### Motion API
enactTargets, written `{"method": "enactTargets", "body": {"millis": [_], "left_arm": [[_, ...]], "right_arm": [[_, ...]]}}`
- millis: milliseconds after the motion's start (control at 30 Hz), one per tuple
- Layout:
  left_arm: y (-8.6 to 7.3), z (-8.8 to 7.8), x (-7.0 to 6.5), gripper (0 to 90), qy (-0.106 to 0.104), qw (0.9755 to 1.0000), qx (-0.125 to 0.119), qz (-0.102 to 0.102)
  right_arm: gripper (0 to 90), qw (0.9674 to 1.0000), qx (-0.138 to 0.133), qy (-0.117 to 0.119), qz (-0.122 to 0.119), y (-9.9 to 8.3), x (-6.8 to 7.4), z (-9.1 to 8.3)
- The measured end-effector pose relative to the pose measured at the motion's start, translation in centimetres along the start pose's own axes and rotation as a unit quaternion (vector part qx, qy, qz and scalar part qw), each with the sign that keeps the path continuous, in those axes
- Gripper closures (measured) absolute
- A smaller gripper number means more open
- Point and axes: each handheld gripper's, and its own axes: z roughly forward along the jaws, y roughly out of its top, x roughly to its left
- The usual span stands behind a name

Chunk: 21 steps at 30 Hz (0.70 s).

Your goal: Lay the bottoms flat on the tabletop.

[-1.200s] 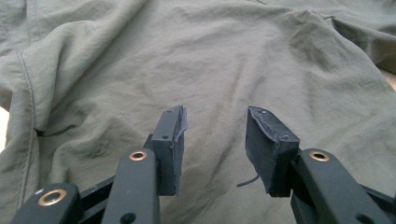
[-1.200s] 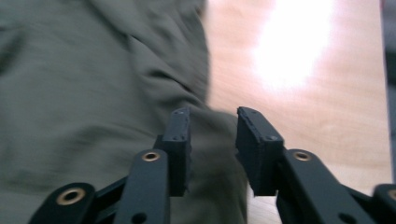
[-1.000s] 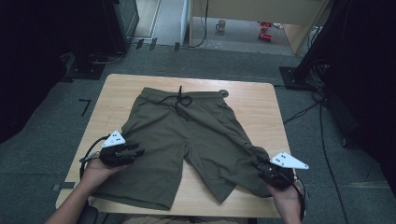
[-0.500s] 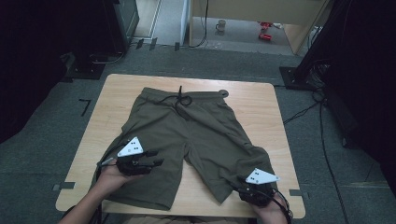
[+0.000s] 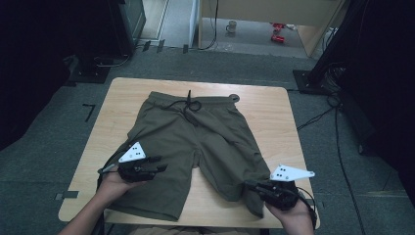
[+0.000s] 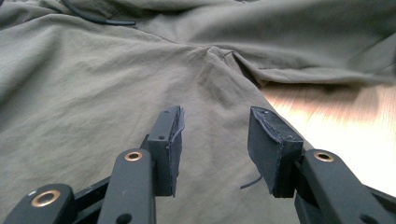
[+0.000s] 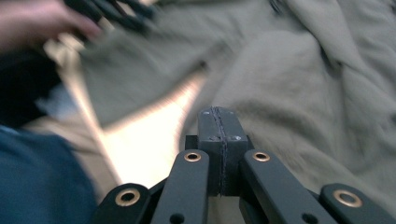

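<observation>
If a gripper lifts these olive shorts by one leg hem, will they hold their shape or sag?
The shorts would probably sag and drape: the cloth already lies in soft wrinkles and folds on the table. They look thin, so likely light. The loose drawstring may dangle.

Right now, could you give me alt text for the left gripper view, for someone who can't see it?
Two black jaws of the left gripper stand apart just above olive-green shorts, nothing between them. A strip of pale wooden table shows at right.
</observation>
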Motion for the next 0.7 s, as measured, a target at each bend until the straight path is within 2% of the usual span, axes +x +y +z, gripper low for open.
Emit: {"method": "enactTargets", "body": {"millis": [67,133,167,200,233,267,300,367,433,467,567,600,700], "left_arm": [[0.0,0.0,0.0,55.3,-0.001,1.0000,0.000,-0.001],[0.0,0.1,0.0,55.3,-0.001,1.0000,0.001,-0.001],[0.0,0.1,0.0,55.3,-0.001,1.0000,0.002,-0.001],[0.0,0.2,0.0,55.3,-0.002,1.0000,0.003,0.000],[0.0,0.2,-0.1,55.3,-0.002,1.0000,0.004,0.002],[0.1,0.2,-0.2,55.3,-0.003,1.0000,0.005,0.004],[0.1,0.2,-0.3,55.3,-0.005,1.0000,0.003,0.004],[0.5,0.3,-0.8,55.2,-0.012,0.9999,-0.001,0.007],[1.0,0.7,-1.7,55.0,-0.027,0.9995,0.002,0.015],[1.3,1.0,-2.2,54.9,-0.033,0.9993,0.003,0.019],[1.9,2.3,-4.1,53.5,-0.065,0.9978,0.005,0.013],[2.1,2.8,-4.8,53.0,-0.077,0.9970,0.004,0.015],[2.5,4.6,-6.8,51.2,-0.104,0.9943,0.007,0.023]], "right_arm": [[90.0,0.9998,-0.008,0.016,-0.001,1.1,0.3,-0.5],[90.0,0.9996,-0.011,0.005,-0.026,1.9,0.5,-0.8],[90.0,0.9980,-0.006,-0.032,-0.054,1.9,0.2,-0.6],[89.8,0.9912,0.017,-0.102,-0.083,1.6,-0.5,-0.1],[83.6,0.9816,0.050,-0.163,-0.085,1.2,-1.5,0.6],[73.1,0.9812,0.067,-0.172,-0.055,0.8,-2.6,1.1],[70.0,0.9832,0.056,-0.172,-0.024,0.4,-3.4,1.2],[69.6,0.9836,0.034,-0.177,0.003,-0.2,-4.1,0.9],[65.5,0.9832,0.022,-0.181,0.006,-0.7,-4.2,0.4],[65.1,0.9844,0.020,-0.175,0.010,-0.9,-4.2,0.2],[63.3,0.9878,0.014,-0.155,0.010,-1.8,-4.3,-0.3],[63.2,0.9881,0.016,-0.152,0.015,-2.2,-4.2,-0.4],[63.0,0.9882,0.010,-0.152,0.008,-3.4,-4.1,-0.6]]}}
